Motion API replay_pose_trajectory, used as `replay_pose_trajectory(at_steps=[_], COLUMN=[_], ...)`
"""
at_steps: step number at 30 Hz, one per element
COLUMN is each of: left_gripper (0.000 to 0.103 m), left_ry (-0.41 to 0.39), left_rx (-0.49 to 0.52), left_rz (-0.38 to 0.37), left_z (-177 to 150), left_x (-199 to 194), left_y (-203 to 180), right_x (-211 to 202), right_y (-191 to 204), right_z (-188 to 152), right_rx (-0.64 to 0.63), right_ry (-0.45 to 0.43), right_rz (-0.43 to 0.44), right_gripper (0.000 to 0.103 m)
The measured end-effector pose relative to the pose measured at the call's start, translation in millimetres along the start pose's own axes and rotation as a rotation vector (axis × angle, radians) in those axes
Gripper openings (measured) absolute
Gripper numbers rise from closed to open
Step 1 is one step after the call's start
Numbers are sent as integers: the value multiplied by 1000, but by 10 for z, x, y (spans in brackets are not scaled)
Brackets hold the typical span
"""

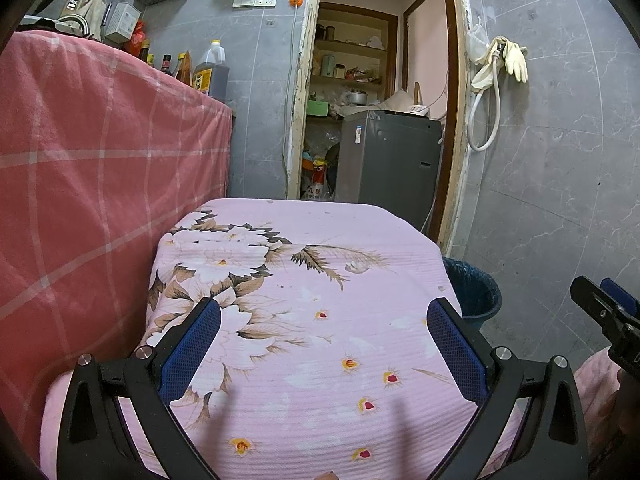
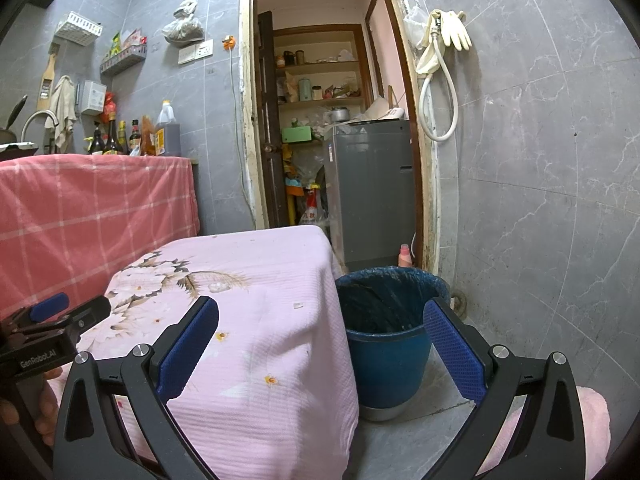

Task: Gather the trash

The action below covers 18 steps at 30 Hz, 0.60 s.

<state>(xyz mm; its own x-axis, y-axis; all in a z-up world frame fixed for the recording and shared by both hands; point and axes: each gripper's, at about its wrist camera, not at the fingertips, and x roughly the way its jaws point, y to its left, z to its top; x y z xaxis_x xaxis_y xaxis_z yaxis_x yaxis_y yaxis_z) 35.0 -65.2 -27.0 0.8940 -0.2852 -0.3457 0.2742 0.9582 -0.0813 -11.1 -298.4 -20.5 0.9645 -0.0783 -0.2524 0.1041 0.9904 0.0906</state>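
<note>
Both grippers gape above cloth; bin beside its edge.

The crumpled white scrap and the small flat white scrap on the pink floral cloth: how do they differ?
The crumpled white scrap is bigger, wadded and lies on the feather print; the small flat white scrap is thin and lies on plain pink nearer the blue bin. Both are white and untouched.

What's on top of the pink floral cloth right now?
On the pink floral cloth: a crumpled white scrap near the flower print, a small white bit toward the bin-side edge, and tiny specks. Whatever is under the cloth is hidden.
</note>
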Motion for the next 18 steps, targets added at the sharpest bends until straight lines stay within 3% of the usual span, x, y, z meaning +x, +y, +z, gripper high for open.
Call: replay_pose_trajectory(at_steps=[18], left_gripper=[101], left_ry=[-4], left_rx=[4], left_rz=[-1], left_z=[8], left_x=[-9], left_y=[12], right_x=[-6], right_y=[-12], right_z=[-3], right_rx=[2], right_ry=[0], right_rz=[-1], right_gripper=[103])
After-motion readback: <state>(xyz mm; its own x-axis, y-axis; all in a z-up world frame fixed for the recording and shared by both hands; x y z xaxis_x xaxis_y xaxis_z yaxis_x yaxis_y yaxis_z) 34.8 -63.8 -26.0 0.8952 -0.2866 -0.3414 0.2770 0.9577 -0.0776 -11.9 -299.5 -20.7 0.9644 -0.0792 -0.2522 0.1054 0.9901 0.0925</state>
